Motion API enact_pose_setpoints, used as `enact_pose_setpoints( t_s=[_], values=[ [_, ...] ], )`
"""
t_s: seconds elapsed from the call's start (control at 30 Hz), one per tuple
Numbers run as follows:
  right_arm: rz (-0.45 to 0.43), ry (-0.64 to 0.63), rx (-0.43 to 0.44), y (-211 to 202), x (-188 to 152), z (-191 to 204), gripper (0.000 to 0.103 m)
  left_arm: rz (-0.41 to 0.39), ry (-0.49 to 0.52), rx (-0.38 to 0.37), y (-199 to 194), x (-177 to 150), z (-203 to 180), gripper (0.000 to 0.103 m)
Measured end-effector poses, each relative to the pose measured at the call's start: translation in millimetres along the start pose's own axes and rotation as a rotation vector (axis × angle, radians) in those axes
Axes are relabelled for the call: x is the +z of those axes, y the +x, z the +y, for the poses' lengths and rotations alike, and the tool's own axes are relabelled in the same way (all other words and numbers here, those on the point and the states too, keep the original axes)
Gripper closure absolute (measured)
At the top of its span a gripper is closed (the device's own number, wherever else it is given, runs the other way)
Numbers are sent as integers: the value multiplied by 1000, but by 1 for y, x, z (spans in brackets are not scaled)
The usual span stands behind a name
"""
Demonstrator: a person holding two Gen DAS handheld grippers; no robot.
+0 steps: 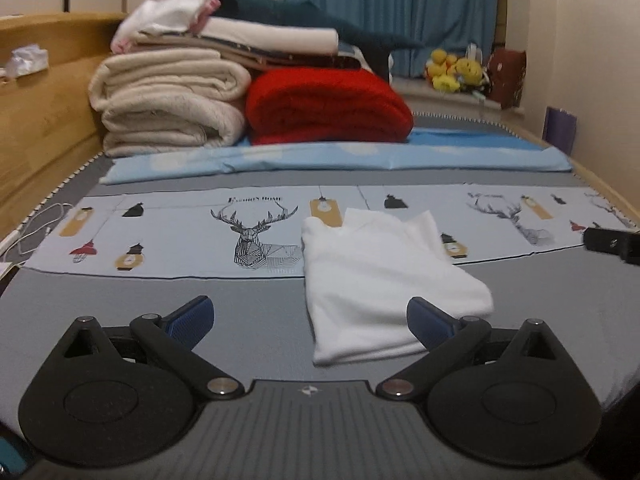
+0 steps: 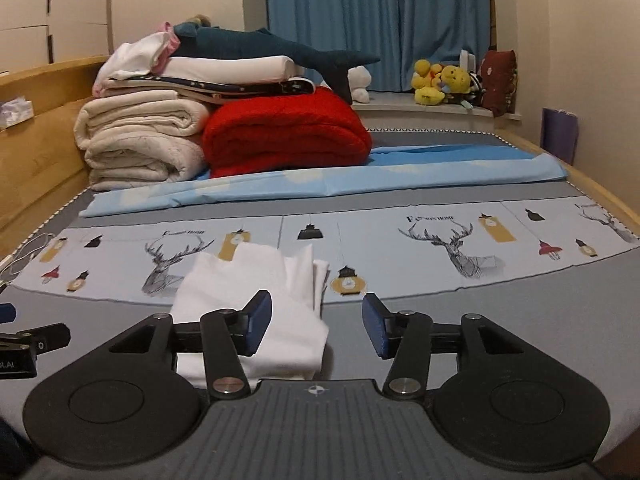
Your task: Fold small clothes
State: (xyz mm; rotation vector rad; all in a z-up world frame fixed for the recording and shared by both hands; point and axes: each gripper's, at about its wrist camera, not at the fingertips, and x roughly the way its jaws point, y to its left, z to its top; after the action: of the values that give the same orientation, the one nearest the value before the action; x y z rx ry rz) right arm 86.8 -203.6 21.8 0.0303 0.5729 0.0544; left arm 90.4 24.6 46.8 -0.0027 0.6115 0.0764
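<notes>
Open left gripper (image 1: 310, 322) faces "HOME"-lettered deer cloth (image 1: 256, 236).

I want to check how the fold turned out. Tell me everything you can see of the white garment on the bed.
The small white soft-knit garment lies folded into a rough, uneven rectangle of several layers, with loose pointed corners sticking up at its far end. It rests flat on the grey bedsheet, its far part overlapping the pale blue deer-print cloth. Nothing grips it: both tools are open and clear of the fabric.
</notes>
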Motion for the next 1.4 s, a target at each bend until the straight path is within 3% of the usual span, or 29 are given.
enact_pose_setpoints(
  t_s=[0.13,0.23,0.3,0.5,1.4],
  values=[
    [-7,-18,-14,-13,-32,7,49,-24,-17,-23,-21,-31,-18,0],
    [66,-15,-38,-5,-47,10,49,19,-38,-30,-9,-39,-23,0],
    [73,-9,-16,1,-47,11,49,14,-69,-30,1,-35,-20,0],
    [85,-42,-39,18,-47,15,48,28,-32,53,25,-32,-23,0],
    [84,-86,3,18,-50,29,48,77,-60,23,37,-32,-27,0]
  ],
)
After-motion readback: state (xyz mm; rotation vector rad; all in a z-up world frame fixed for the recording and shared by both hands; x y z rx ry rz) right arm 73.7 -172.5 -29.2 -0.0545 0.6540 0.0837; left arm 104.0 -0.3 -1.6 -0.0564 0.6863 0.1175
